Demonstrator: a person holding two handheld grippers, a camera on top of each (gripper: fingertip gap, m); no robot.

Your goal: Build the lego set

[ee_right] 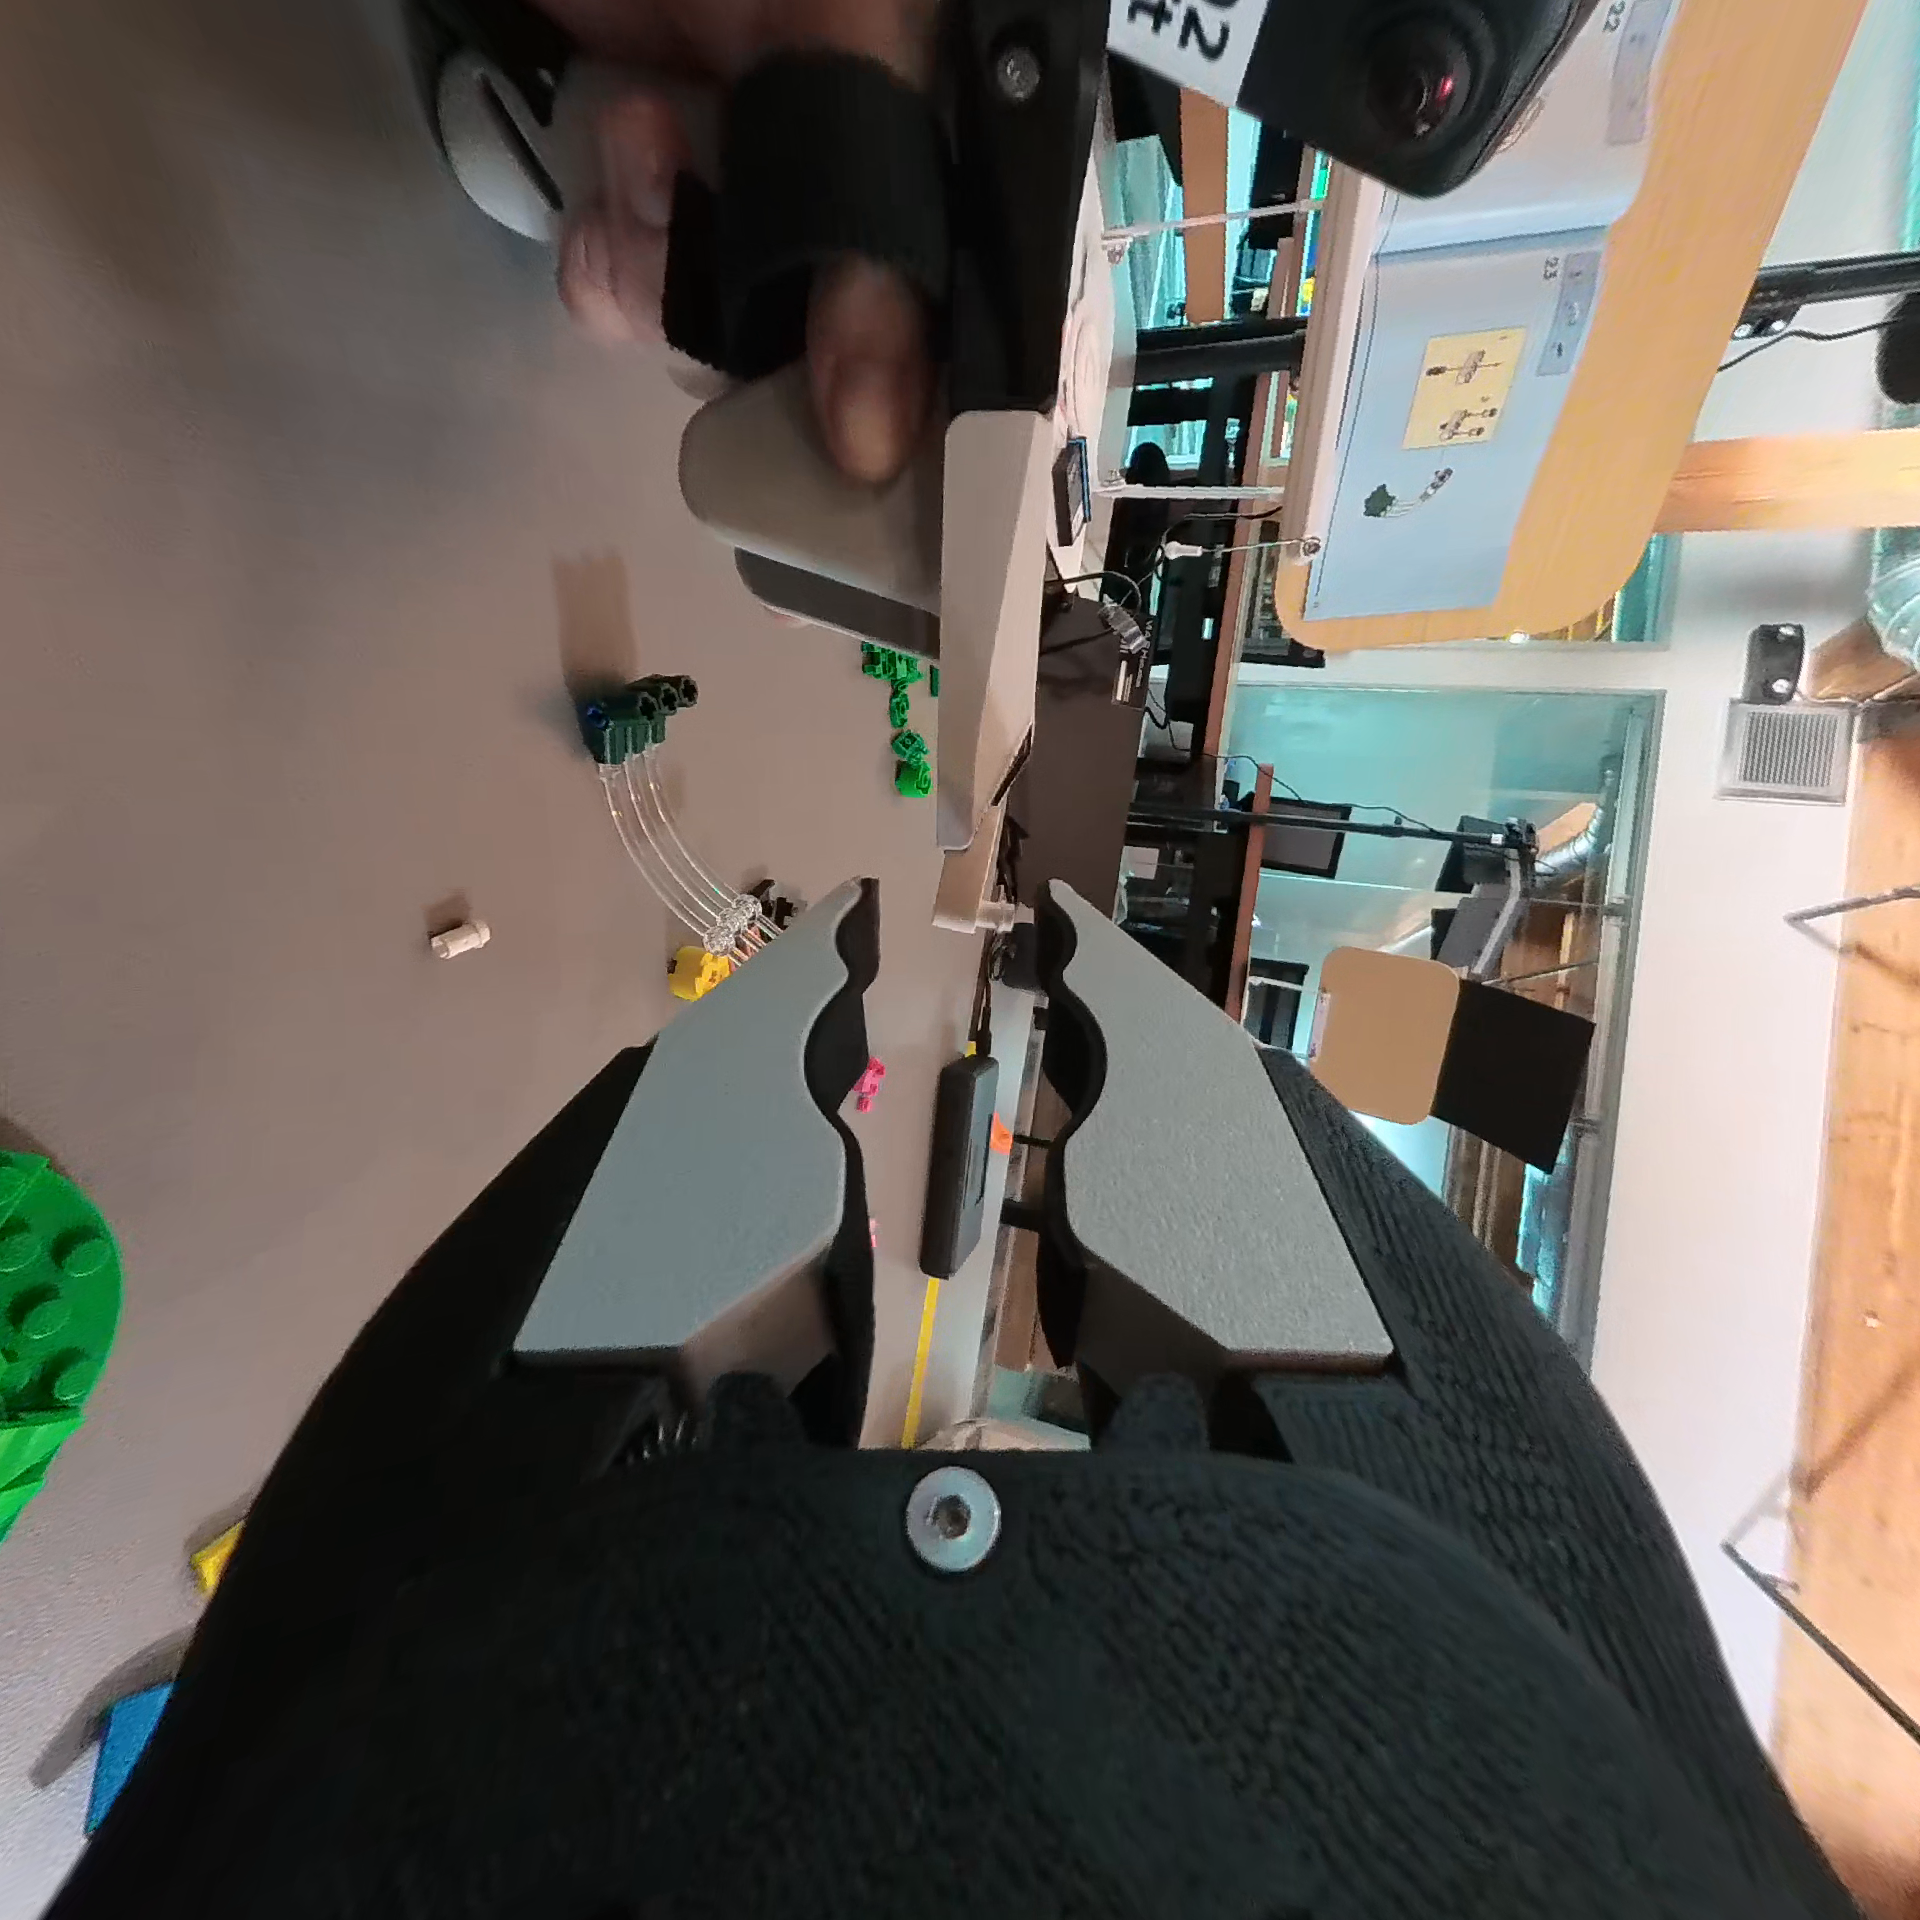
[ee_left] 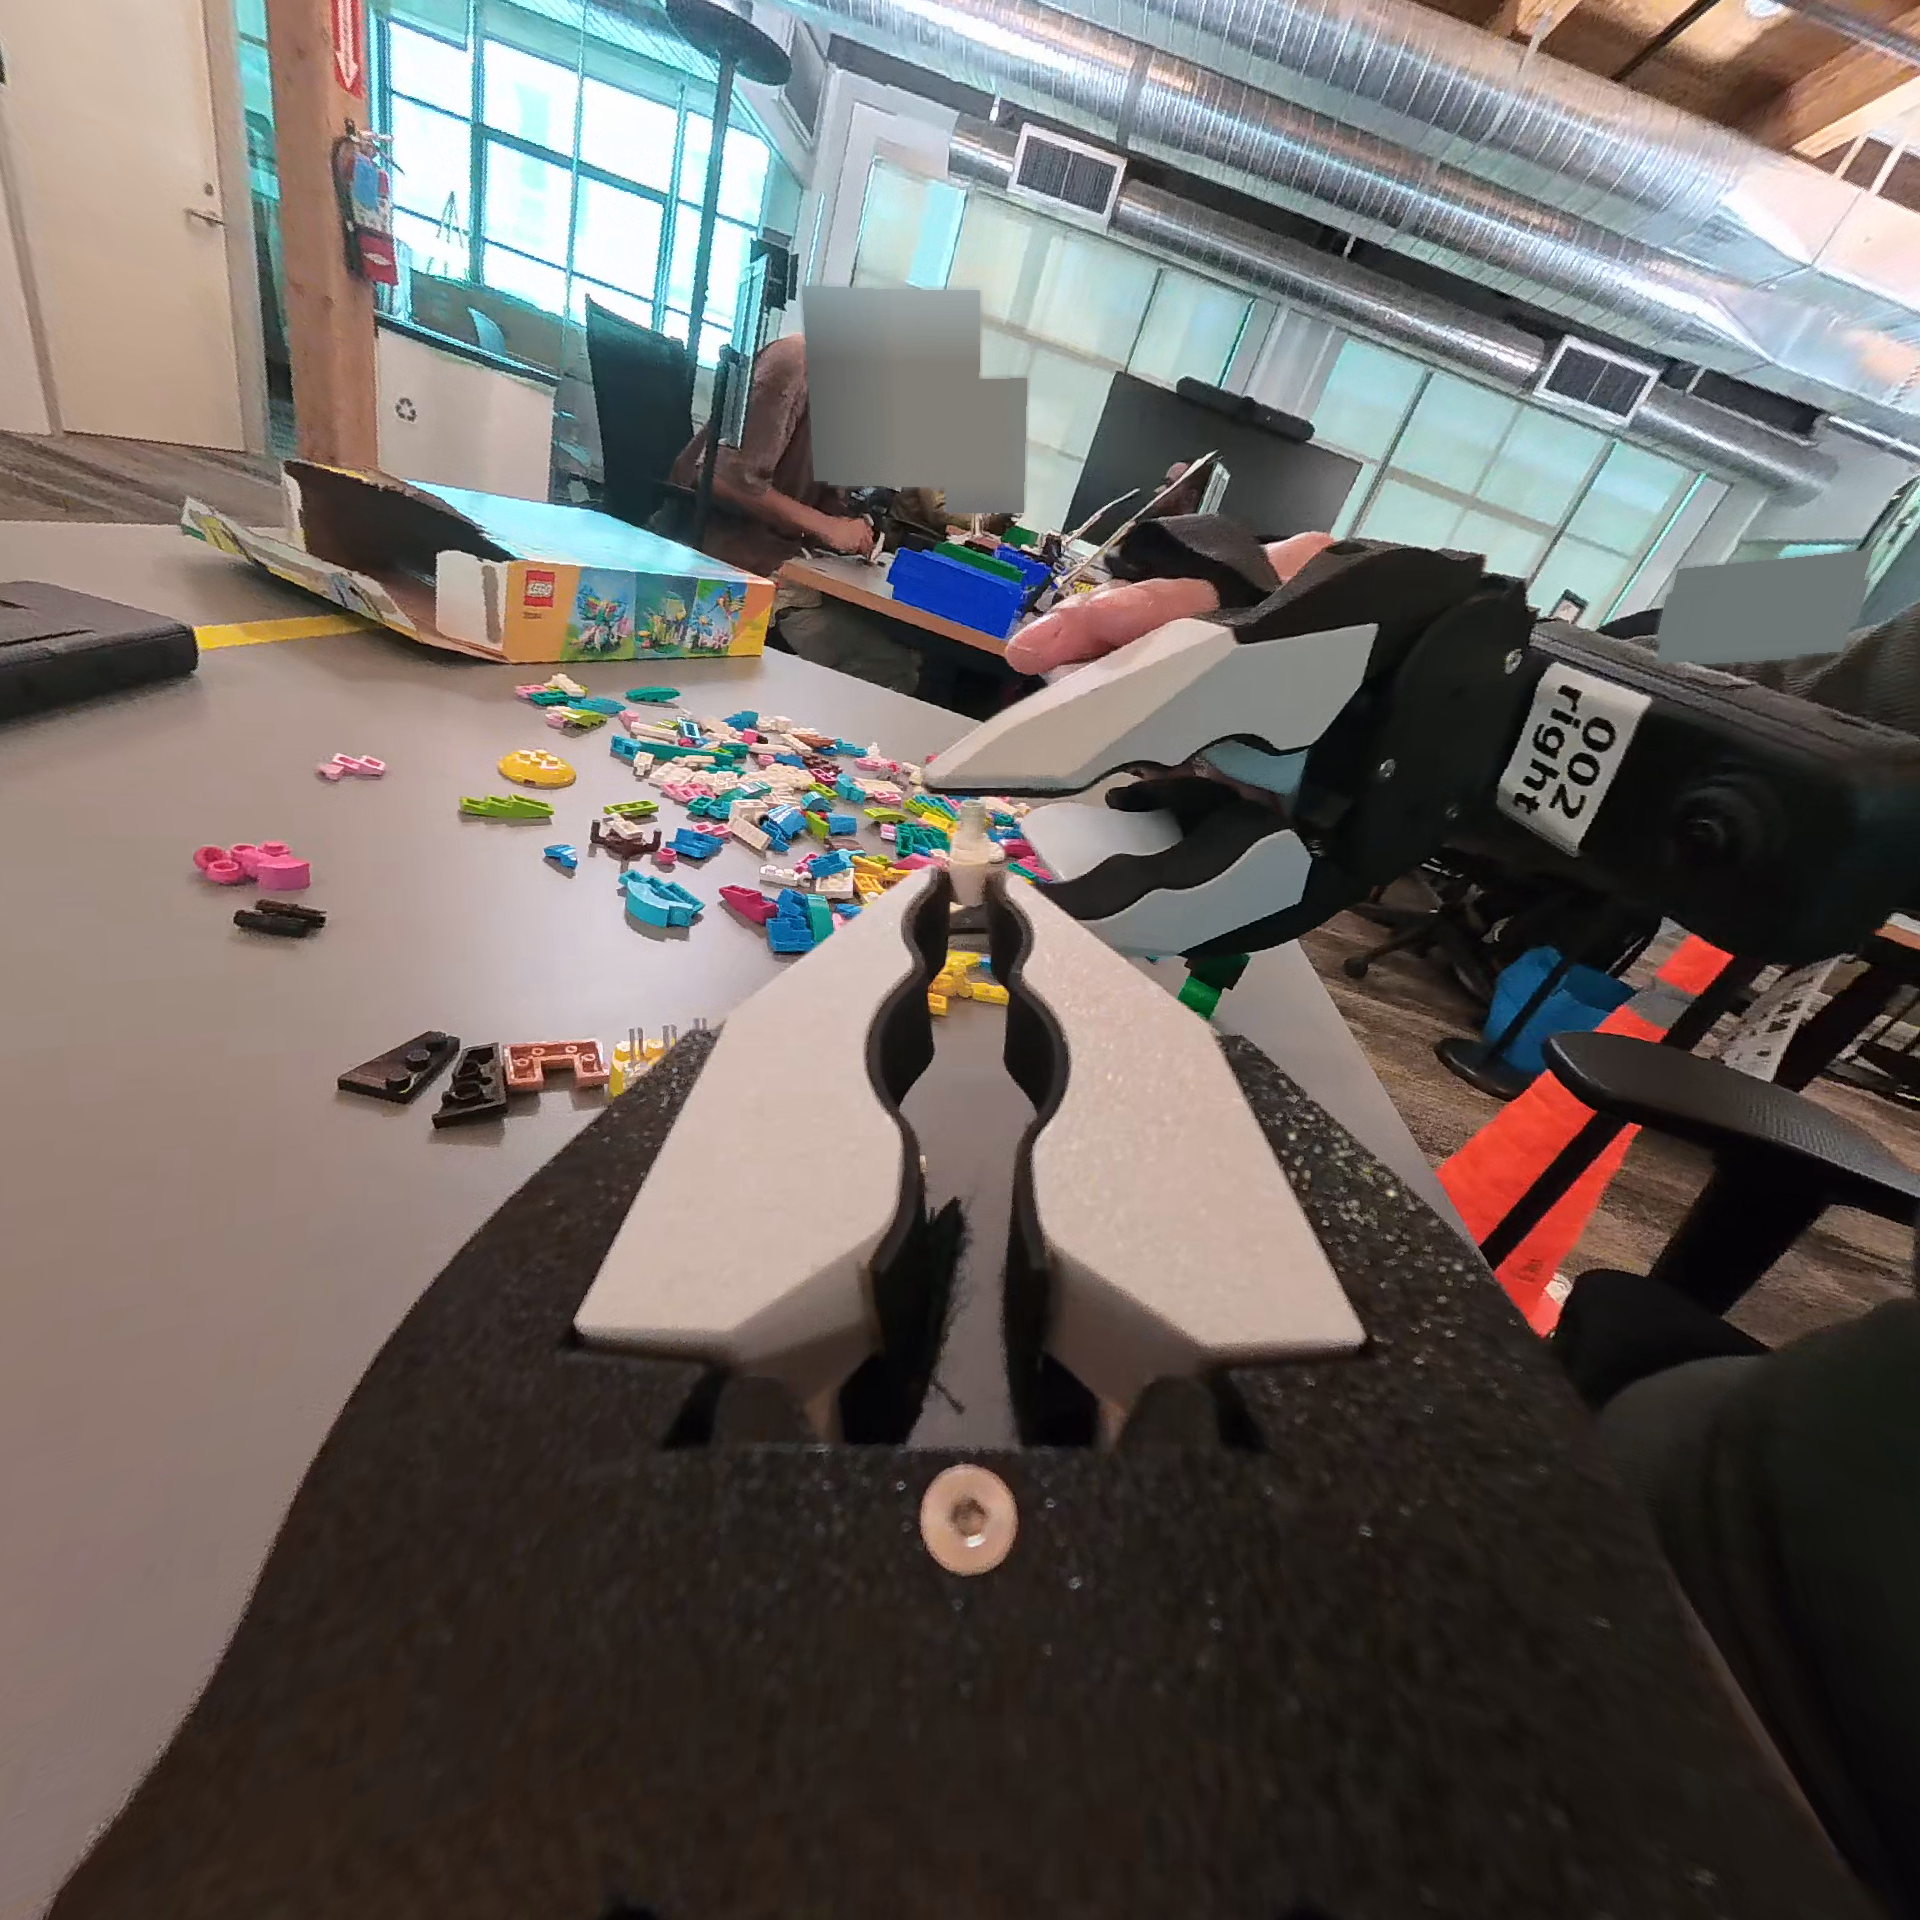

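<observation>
My left gripper (ee_left: pixel 968 883) is shut on a small whitish peg piece (ee_left: pixel 971 847) and holds it above the grey table (ee_left: pixel 208 1195). My right gripper (ee_right: pixel 956 894) is open, turned on its side, with one jaw on each side of that piece. It shows in the left wrist view (ee_left: pixel 995 842) coming in from the right. In the right wrist view the left gripper's fingers (ee_right: pixel 982 623) come down from the top, and the piece (ee_right: pixel 982 916) sits at their tips. A dark green assembly with clear curved tubes (ee_right: pixel 644 769) lies on the table.
A pile of loose coloured bricks (ee_left: pixel 790 810) lies ahead, with a torn set box (ee_left: pixel 623 608) behind it. Pink pieces (ee_left: pixel 255 864) and dark plates (ee_left: pixel 416 1070) lie to the left. A second beige peg (ee_right: pixel 457 938), green bricks (ee_right: pixel 904 727), a green round plate (ee_right: pixel 42 1299) and an instruction booklet (ee_right: pixel 1455 436) also show. The grippers are tip to tip, or close to it. The green round plate (ee_right: pixel 42 1299) is about 12 cm from my right fingertips.
</observation>
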